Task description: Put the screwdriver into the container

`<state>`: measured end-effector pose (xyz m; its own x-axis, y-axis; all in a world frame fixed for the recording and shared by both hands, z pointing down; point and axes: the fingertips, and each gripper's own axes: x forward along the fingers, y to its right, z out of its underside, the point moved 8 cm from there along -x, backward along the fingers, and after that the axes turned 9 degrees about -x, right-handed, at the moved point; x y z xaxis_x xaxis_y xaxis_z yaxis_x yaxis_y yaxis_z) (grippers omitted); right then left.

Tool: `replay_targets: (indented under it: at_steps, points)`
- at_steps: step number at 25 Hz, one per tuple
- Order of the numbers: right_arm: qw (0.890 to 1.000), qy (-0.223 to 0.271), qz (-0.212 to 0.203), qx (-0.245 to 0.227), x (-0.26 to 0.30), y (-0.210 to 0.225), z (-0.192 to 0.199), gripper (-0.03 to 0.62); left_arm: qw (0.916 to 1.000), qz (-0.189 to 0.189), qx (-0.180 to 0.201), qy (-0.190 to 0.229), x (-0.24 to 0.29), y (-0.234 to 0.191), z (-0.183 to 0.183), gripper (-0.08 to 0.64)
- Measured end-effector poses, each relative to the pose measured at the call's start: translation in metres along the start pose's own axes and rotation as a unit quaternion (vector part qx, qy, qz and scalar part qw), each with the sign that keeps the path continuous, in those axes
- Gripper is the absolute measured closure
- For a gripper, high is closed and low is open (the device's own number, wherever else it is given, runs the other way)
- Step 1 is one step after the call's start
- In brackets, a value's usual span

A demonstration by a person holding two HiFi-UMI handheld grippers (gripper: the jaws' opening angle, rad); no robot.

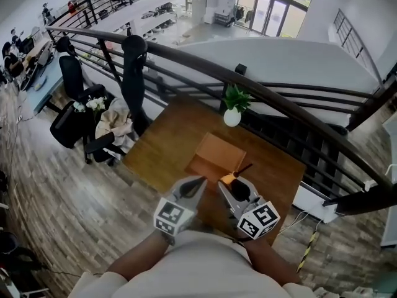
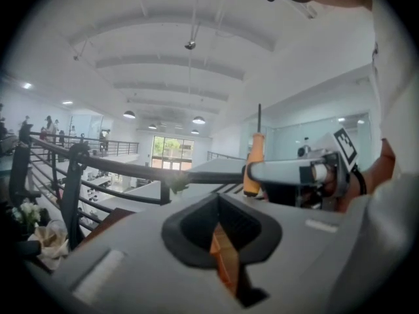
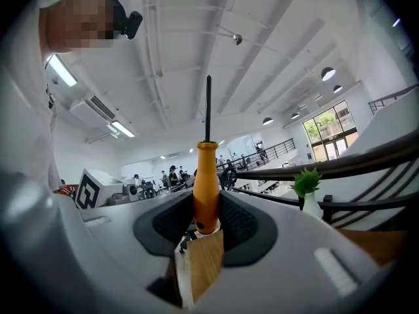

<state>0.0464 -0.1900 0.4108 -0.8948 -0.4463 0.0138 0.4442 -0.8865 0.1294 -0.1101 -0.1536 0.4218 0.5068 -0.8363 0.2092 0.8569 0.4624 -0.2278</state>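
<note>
The screwdriver (image 1: pixel 237 173) has an orange handle and a thin black shaft. My right gripper (image 1: pixel 231 182) is shut on the handle, and in the right gripper view the screwdriver (image 3: pixel 205 187) stands upright between the pads with the shaft pointing up. It is held above the near edge of the container (image 1: pixel 214 155), a shallow orange-brown box on the wooden table (image 1: pixel 161 148). My left gripper (image 1: pixel 197 182) hovers just left of the right one with its jaws together and nothing in them. From the left gripper view the screwdriver (image 2: pixel 253 169) shows to the right.
A small green plant in a white vase (image 1: pixel 233 108) stands at the table's far edge. A dark curved railing (image 1: pixel 186 58) runs behind the table. Black office chairs (image 1: pixel 77 113) draped with cloth stand to the left on the wood floor.
</note>
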Motion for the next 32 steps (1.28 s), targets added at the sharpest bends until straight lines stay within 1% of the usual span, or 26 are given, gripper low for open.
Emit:
replay_targets:
  at_steps: [8, 14, 17, 25, 32]
  points:
    - [0.999, 0.002, 0.049, 0.023, -0.026, 0.039, 0.005, 0.463, 0.999, 0.039, 0.005, -0.021, 0.051, 0.011, -0.003, 0.555]
    - [0.996, 0.001, 0.081, 0.027, -0.027, 0.056, 0.005, 0.463, 0.9973, 0.064, 0.005, -0.035, 0.075, 0.002, -0.008, 0.555]
    - [0.995, -0.003, 0.095, 0.024, -0.021, 0.064, 0.007, 0.465, 0.9962, 0.076, 0.009, -0.042, 0.086, -0.008, -0.011, 0.555]
    - [0.99, -0.013, 0.134, 0.042, -0.004, 0.084, 0.018, 0.463, 0.9913, 0.11, 0.009, -0.073, 0.115, -0.04, -0.011, 0.555]
    - [0.985, -0.042, 0.16, 0.055, 0.019, 0.093, 0.037, 0.463, 0.9863, 0.133, 0.011, -0.097, 0.133, -0.077, -0.005, 0.555]
